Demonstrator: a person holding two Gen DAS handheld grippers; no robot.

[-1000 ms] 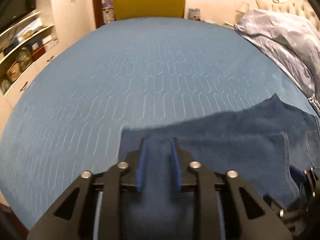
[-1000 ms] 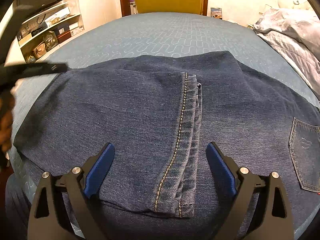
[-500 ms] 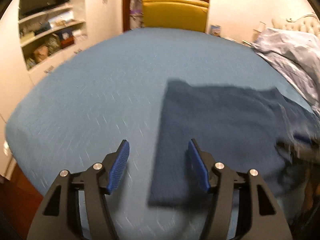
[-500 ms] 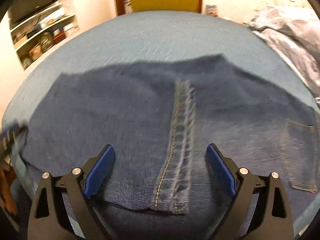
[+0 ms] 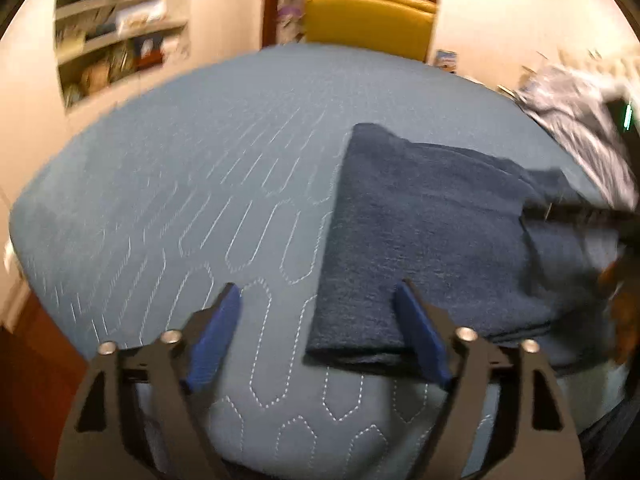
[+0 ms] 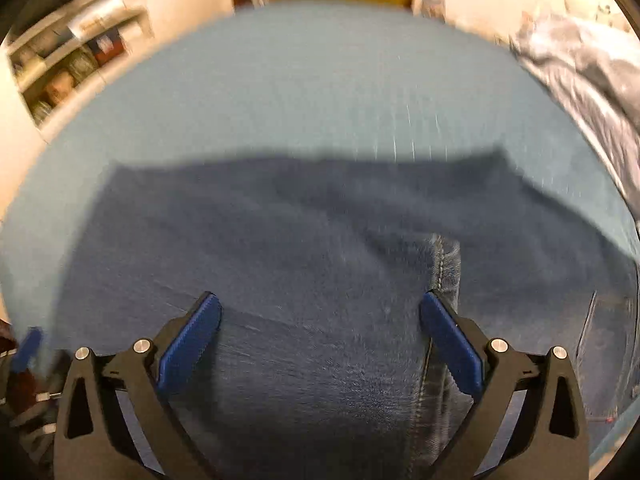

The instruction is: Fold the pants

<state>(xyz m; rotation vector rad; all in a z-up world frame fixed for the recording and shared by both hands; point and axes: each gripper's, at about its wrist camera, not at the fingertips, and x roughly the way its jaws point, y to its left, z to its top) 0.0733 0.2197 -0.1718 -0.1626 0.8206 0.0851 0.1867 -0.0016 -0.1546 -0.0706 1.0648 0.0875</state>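
Dark blue jeans (image 5: 424,240) lie folded on the blue quilted bed cover (image 5: 200,200). My left gripper (image 5: 318,292) hovers over the fold's near left corner with its jaws opening; the pads grip nothing. One blue pad stands over bare cover, the other over denim. In the right wrist view the jeans (image 6: 320,240) fill the lower half, blurred by motion. My right gripper (image 6: 320,300) hangs above them, jaws opening wide, nothing held. A stitched seam (image 6: 440,264) runs by its right finger, and a back pocket (image 6: 608,340) shows at far right.
A crumpled grey-blue duvet (image 5: 580,128) lies at the bed's right side. A yellow chair back (image 5: 368,20) stands beyond the far edge, with shelves (image 5: 116,52) on the left wall. The bed's edge drops off at left and near the camera. A hand (image 5: 624,300) shows at right.
My left gripper let go of the denim, opened wide and drew back to the left of the fold. My right gripper slid left over the jeans, so the seam now sits by its right finger.
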